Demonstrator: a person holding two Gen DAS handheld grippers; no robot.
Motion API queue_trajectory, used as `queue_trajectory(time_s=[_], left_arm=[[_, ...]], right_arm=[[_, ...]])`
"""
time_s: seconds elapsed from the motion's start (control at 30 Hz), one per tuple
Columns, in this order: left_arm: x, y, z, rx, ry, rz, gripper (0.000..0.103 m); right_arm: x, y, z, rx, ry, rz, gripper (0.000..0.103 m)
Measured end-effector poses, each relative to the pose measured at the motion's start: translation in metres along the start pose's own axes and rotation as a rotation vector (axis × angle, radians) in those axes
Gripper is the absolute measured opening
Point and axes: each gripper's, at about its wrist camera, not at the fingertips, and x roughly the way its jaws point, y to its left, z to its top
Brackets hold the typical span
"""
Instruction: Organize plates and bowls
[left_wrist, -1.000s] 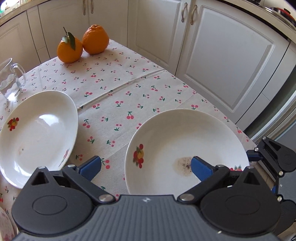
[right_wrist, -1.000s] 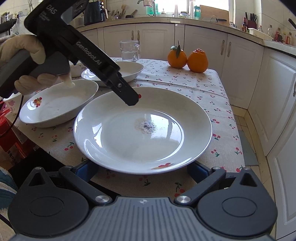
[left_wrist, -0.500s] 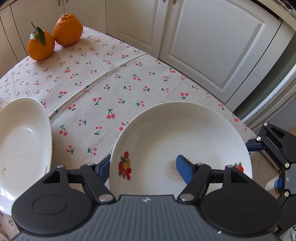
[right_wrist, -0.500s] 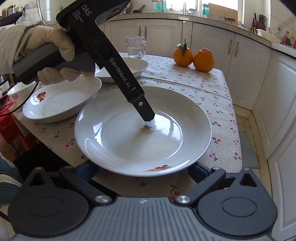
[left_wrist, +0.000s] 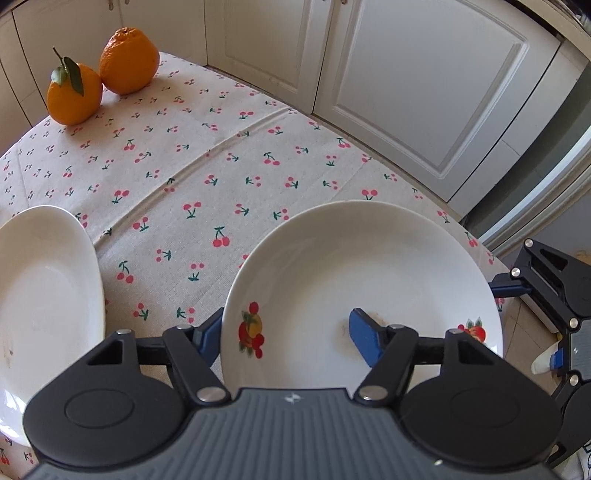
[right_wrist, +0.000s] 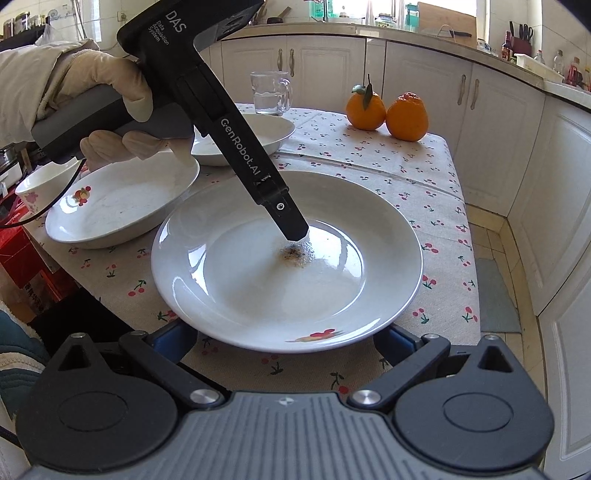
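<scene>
A white deep plate (left_wrist: 362, 266) with fruit prints and a brown stain in its middle lies on the cherry-print tablecloth. My left gripper (left_wrist: 284, 328) is shut on its left rim, with one blue finger (left_wrist: 208, 332) outside the rim and the other finger (left_wrist: 364, 339) inside, by the stain. From the right wrist, that inner finger (right_wrist: 291, 225) touches the plate (right_wrist: 258, 295) at the stain. My right gripper (right_wrist: 284, 339) is open, its fingers spread below the plate's near rim without pressing it. A second white plate (right_wrist: 122, 206) lies to the left.
A gloved hand (right_wrist: 110, 92) holds the left gripper. Another white bowl (right_wrist: 273, 129) and a glass mug (right_wrist: 269, 92) stand further back. A small flowered bowl (right_wrist: 33, 188) is at the left edge. Two oranges (left_wrist: 74, 92) rest at the far corner. White cabinets (left_wrist: 424, 92) flank the table.
The left gripper's jaws went from wide open to shut on the plate's rim. It came down and closer, its inner finger landing by the stain. The right gripper stayed still.
</scene>
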Motion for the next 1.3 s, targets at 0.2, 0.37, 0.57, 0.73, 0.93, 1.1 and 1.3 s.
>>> queue_trajectory(time_s=[0.2,0.37,0.57,0.73,0.93,1.1,1.3], left_arm=[[0.002,0.004,0.013,0.007,-0.022,-0.003,0.069],[0.007,0.008,0.028,0.012,-0.035,0.003,0.069],[0.019,0.013,0.043,0.012,-0.034,0.001,0.069],[0.027,0.020,0.054,0.003,-0.037,-0.002,0.069],[0.034,0.026,0.068,-0.011,-0.046,-0.008,0.069],[0.038,0.029,0.076,-0.010,-0.055,-0.008,0.069],[0.040,0.032,0.082,-0.014,-0.068,0.001,0.069]], right_arm=[[0.004,-0.010,0.006,-0.005,0.005,-0.010,0.103],[0.009,-0.023,0.014,-0.010,0.003,-0.020,0.103],[0.018,-0.039,0.021,-0.004,0.008,-0.021,0.103],[0.024,-0.052,0.026,0.010,0.007,-0.018,0.103],[0.034,-0.066,0.032,0.014,0.006,-0.026,0.103],[0.041,-0.073,0.034,0.022,0.009,-0.036,0.103],[0.048,-0.080,0.039,0.018,0.007,-0.042,0.103]])
